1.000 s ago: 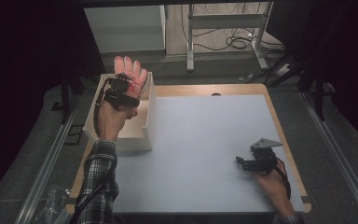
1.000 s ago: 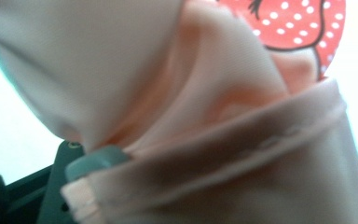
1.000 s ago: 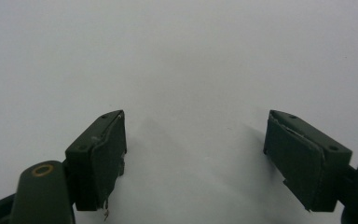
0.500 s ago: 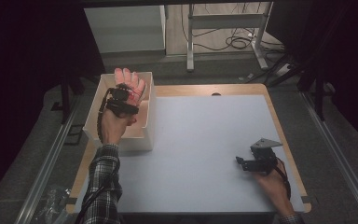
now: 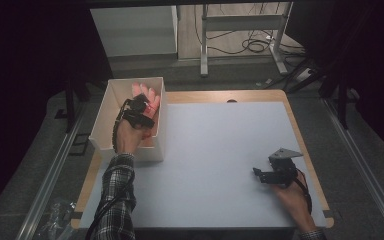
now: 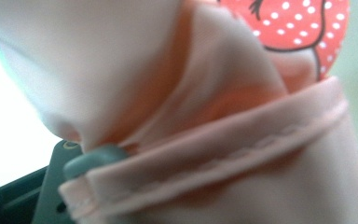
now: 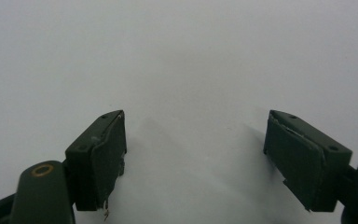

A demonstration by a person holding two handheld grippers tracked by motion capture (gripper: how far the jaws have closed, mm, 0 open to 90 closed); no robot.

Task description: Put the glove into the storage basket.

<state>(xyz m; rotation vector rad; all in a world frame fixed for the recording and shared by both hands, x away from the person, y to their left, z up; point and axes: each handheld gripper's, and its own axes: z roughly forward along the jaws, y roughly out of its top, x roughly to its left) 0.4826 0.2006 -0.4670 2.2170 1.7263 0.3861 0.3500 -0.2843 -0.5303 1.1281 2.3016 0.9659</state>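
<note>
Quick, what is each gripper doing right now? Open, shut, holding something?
Left gripper: in the white box, its jaws just opening a little, pink cloth between them.
Right gripper: open, holding nothing, over the table.

Pink cloth (image 6: 205,112) crowds the frame, blurred with nearness. A stitched hem band runs from seven o'clock up to three o'clock. At one o'clock sits a red white-dotted patch (image 6: 303,28). A jaw edge peeks out at eight o'clock, touching the cloth.
</note>
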